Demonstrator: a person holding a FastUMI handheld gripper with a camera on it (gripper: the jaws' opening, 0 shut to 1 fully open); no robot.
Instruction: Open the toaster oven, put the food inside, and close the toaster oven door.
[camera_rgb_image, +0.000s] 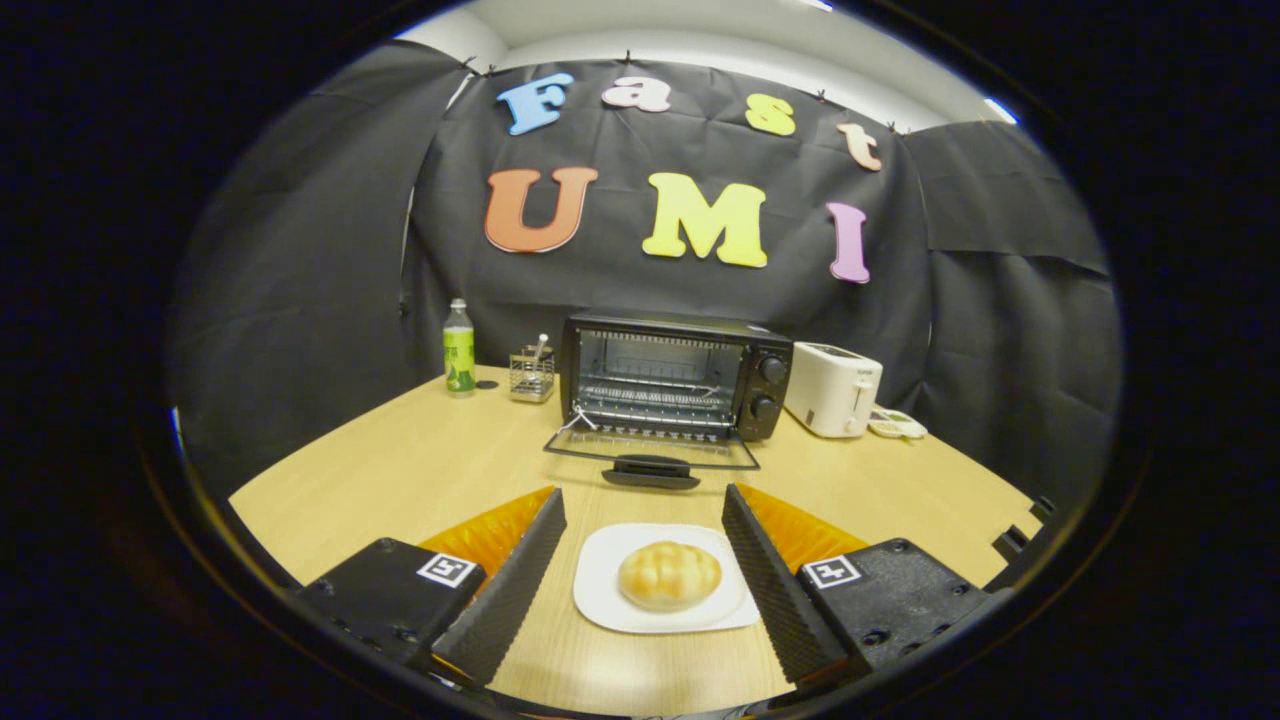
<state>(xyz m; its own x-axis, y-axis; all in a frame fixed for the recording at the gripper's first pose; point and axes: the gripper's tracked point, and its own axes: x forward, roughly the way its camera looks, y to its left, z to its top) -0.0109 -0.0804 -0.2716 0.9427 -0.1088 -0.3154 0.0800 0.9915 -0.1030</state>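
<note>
Wooden table (420, 470), toaster oven (672, 385) at the back — door (650, 452) already down. My gripper (645, 535) fingers are apart, bun (669, 575) on its plate (600, 590) between them — loading and closing remain.

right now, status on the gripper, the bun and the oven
Gripper open, fingers either side of plate. Bread bun on plate, untouched. Toaster oven door down, path ahead clear.
</note>
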